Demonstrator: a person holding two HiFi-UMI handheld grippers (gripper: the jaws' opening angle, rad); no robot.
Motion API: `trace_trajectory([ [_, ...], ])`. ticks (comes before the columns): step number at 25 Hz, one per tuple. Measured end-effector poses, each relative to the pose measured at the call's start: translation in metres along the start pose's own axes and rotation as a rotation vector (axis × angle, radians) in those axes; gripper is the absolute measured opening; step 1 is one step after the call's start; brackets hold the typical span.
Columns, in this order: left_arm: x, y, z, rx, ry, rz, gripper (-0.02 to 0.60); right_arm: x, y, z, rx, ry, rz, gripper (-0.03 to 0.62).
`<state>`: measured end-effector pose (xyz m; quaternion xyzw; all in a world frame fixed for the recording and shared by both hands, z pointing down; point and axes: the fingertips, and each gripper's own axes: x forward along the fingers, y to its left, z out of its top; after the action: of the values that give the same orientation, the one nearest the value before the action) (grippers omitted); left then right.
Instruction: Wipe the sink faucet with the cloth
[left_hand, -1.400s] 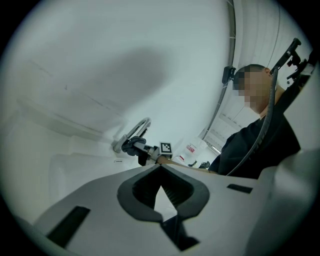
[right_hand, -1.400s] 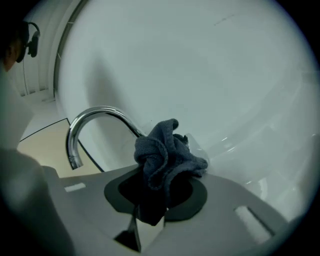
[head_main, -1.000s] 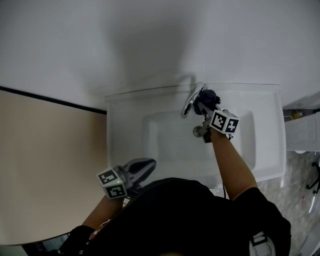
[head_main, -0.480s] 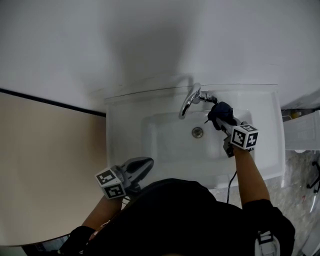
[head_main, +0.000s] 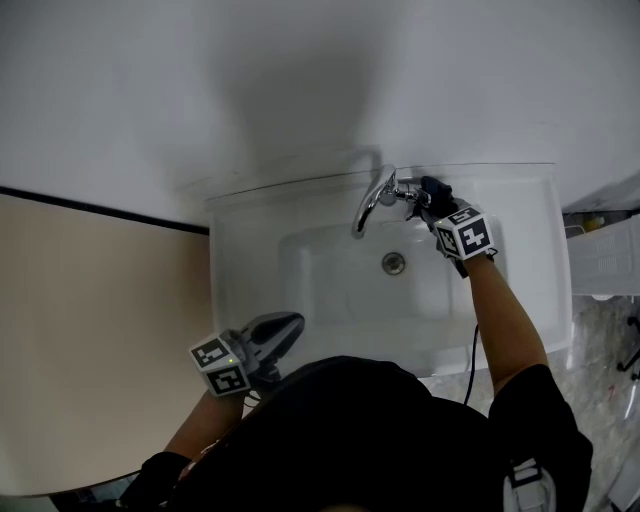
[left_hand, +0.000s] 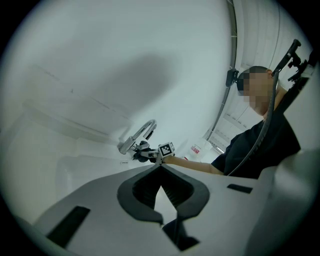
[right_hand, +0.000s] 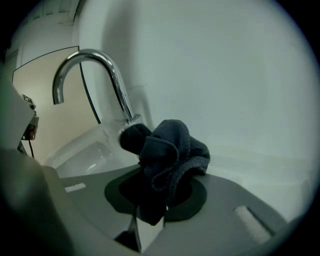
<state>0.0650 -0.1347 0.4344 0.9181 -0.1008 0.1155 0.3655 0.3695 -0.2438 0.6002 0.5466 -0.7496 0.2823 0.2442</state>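
The curved chrome faucet (head_main: 370, 200) stands at the back rim of the white sink (head_main: 250, 215). My right gripper (head_main: 432, 203) is shut on a bunched dark blue cloth (head_main: 434, 188), just right of the faucet's base. In the right gripper view the cloth (right_hand: 170, 150) presses against the faucet's base (right_hand: 129, 124) under the arched spout (right_hand: 95, 62), and it hides the right gripper (right_hand: 159, 176) at its tips. My left gripper (head_main: 296, 323) hangs shut and holds nothing, by the sink's front left corner. The left gripper (left_hand: 160, 169) looks across at the faucet (left_hand: 140, 134).
The drain (head_main: 394, 263) lies in the middle of the basin. A white wall rises directly behind the sink. A beige surface with a dark edge (head_main: 100, 205) lies to the left, and a white rack (head_main: 605, 262) stands to the right. My dark shirt (head_main: 370, 440) fills the bottom.
My right gripper has carried the cloth from over the basin's right side back up to the faucet's base. The left gripper has stayed where it was.
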Motion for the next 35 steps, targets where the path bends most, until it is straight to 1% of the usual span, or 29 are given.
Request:
trace_trajectory([
  [3, 0.003, 0.002, 0.000, -0.004, 0.005, -0.002, -0.002, 0.024, -0.004, -0.014, -0.014, 0.060, -0.006, 0.071],
  [6, 0.008, 0.004, 0.001, -0.004, 0.008, -0.008, -0.002, 0.033, -0.008, -0.016, -0.025, 0.077, -0.004, 0.071],
  [8, 0.009, 0.003, 0.002, -0.002, 0.005, -0.010, -0.002, 0.021, -0.003, -0.012, -0.055, 0.069, 0.010, 0.072],
  [11, 0.007, 0.002, 0.004, 0.000, -0.001, -0.016, -0.002, -0.017, 0.012, 0.003, -0.091, 0.009, 0.030, 0.072],
  [13, 0.005, 0.003, 0.006, 0.000, -0.006, -0.020, -0.002, -0.037, 0.022, 0.015, -0.135, -0.017, 0.033, 0.072],
  [16, 0.007, 0.004, 0.005, -0.001, -0.003, -0.023, -0.002, -0.032, 0.024, 0.019, -0.203, 0.015, 0.019, 0.072],
  [20, 0.009, 0.002, 0.000, -0.005, 0.010, -0.024, -0.002, 0.004, 0.006, -0.001, -0.187, 0.098, 0.000, 0.074],
  [24, 0.009, 0.001, 0.000, -0.002, 0.013, -0.020, -0.002, 0.028, 0.001, -0.015, -0.195, 0.150, 0.024, 0.074],
  [26, 0.010, -0.001, 0.001, 0.007, 0.007, -0.023, -0.002, 0.017, 0.000, -0.011, -0.213, 0.140, 0.045, 0.074],
  [27, 0.009, -0.003, 0.001, 0.011, 0.001, -0.024, -0.002, 0.003, -0.001, -0.005, -0.211, 0.109, 0.045, 0.074],
  [28, 0.008, -0.003, 0.002, 0.012, -0.005, -0.024, -0.002, -0.014, -0.002, 0.004, -0.189, 0.059, 0.041, 0.074],
  [29, 0.005, -0.002, 0.002, 0.011, -0.013, -0.022, -0.002, -0.034, 0.001, 0.012, -0.145, -0.001, 0.038, 0.074],
  [31, -0.003, 0.001, 0.003, 0.003, -0.029, -0.015, -0.002, -0.069, 0.019, 0.021, -0.014, -0.111, 0.059, 0.074],
  [32, -0.006, 0.003, 0.003, -0.001, -0.036, -0.012, -0.002, -0.080, 0.035, 0.019, 0.045, -0.143, 0.088, 0.074],
  [33, -0.009, 0.004, 0.004, -0.005, -0.041, -0.010, -0.002, -0.086, 0.056, 0.015, 0.082, -0.158, 0.123, 0.074],
  [35, -0.013, 0.007, 0.006, -0.014, -0.049, -0.007, -0.002, -0.082, 0.094, 0.008, 0.083, -0.157, 0.179, 0.074],
])
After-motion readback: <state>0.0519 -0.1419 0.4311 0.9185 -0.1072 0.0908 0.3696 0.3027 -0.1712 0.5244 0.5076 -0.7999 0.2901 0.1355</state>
